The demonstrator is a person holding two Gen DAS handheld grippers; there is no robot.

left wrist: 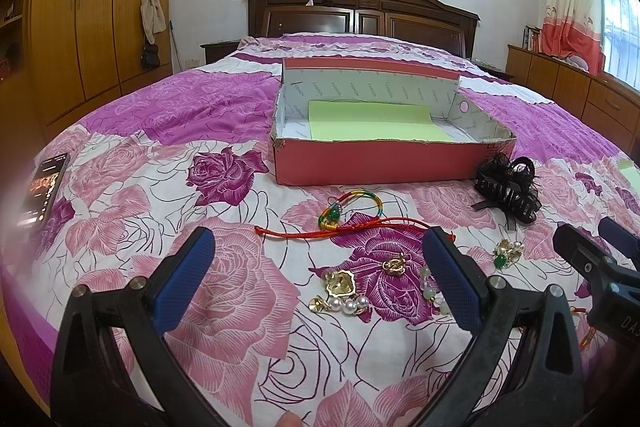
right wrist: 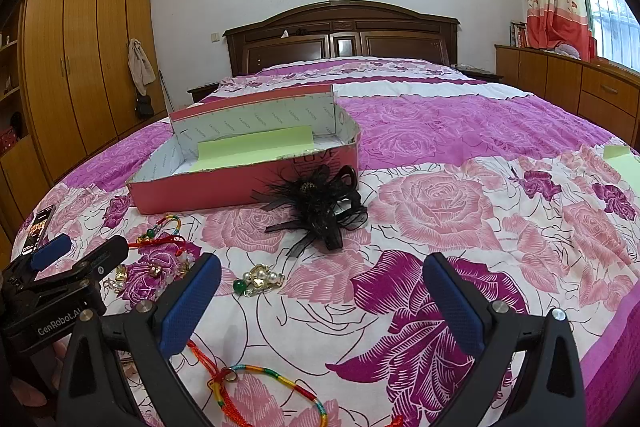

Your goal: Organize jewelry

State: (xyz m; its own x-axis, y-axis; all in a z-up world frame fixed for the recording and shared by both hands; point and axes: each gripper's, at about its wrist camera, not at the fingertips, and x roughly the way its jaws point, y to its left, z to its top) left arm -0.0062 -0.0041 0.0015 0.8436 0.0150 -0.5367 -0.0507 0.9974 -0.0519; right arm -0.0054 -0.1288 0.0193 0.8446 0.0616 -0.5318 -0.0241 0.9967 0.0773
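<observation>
A red cardboard box [left wrist: 372,163] [right wrist: 224,191] lined with green paper [left wrist: 376,123] lies open on the flowered bedspread. In front of it lie a rainbow cord bracelet with a green bead [left wrist: 352,207], a red cord [left wrist: 344,231], gold and pearl earrings [left wrist: 340,291], a green-stone brooch [left wrist: 506,253] [right wrist: 260,281] and a black feathered hair clip [left wrist: 510,193] [right wrist: 320,203]. My left gripper [left wrist: 320,275] hovers open just above the earrings. My right gripper [right wrist: 320,295] is open over bare bedspread, with a second rainbow bracelet [right wrist: 276,385] below it.
A phone [left wrist: 44,189] [right wrist: 38,231] lies at the bed's left edge. A loose green sheet [right wrist: 624,163] rests on the bedspread to the right. Wardrobes stand on the left, a dresser on the right, the headboard far back.
</observation>
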